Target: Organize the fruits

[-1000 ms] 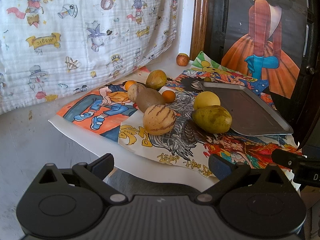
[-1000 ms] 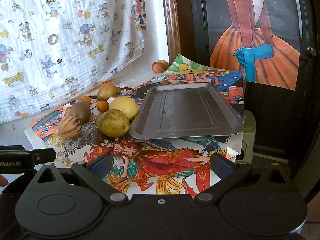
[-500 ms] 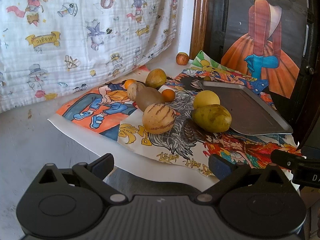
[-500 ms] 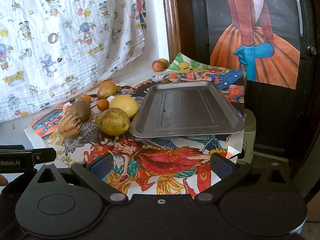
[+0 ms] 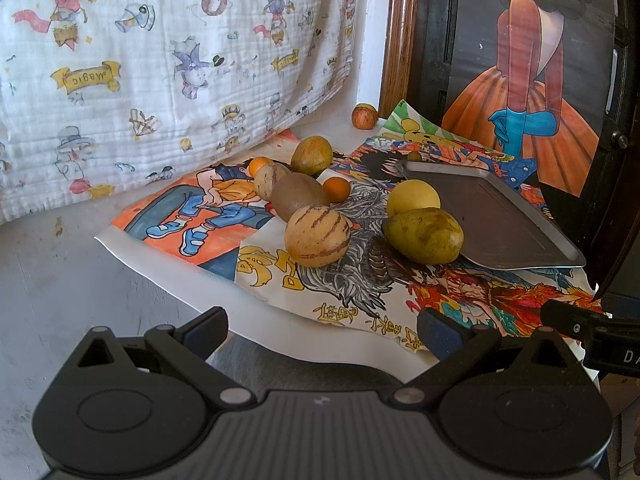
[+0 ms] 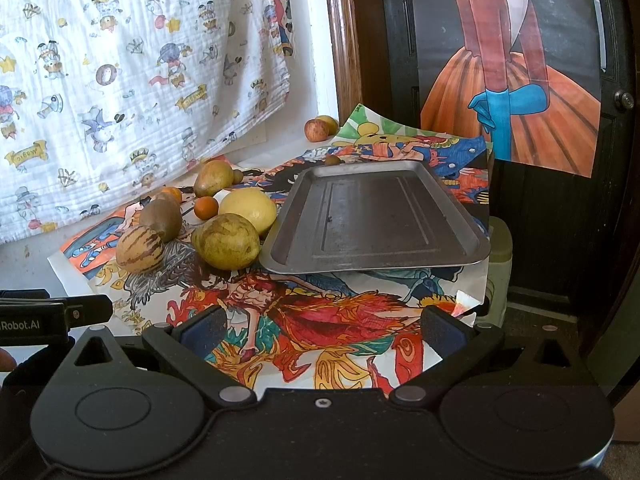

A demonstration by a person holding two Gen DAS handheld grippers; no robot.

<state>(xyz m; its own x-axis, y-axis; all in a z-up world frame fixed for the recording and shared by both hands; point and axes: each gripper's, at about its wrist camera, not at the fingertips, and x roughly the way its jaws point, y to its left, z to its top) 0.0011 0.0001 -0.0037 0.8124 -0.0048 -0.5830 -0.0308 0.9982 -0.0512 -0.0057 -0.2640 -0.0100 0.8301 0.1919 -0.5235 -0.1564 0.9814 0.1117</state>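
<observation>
Fruits lie in a group on the drawings covering the tabletop, just left of the bare metal tray. Left tongs and right tongs both stand wide apart, holding nothing.

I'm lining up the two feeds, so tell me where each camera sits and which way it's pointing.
Left wrist: rides the left gripper, low at the table's near-left edge, facing the striped melon; own open jaws show, with the other gripper's tip at right.
Right wrist: rides the right gripper, facing the empty metal tray; own open jaws show.
Shared: the tray, melon, green mango, yellow fruit.
</observation>
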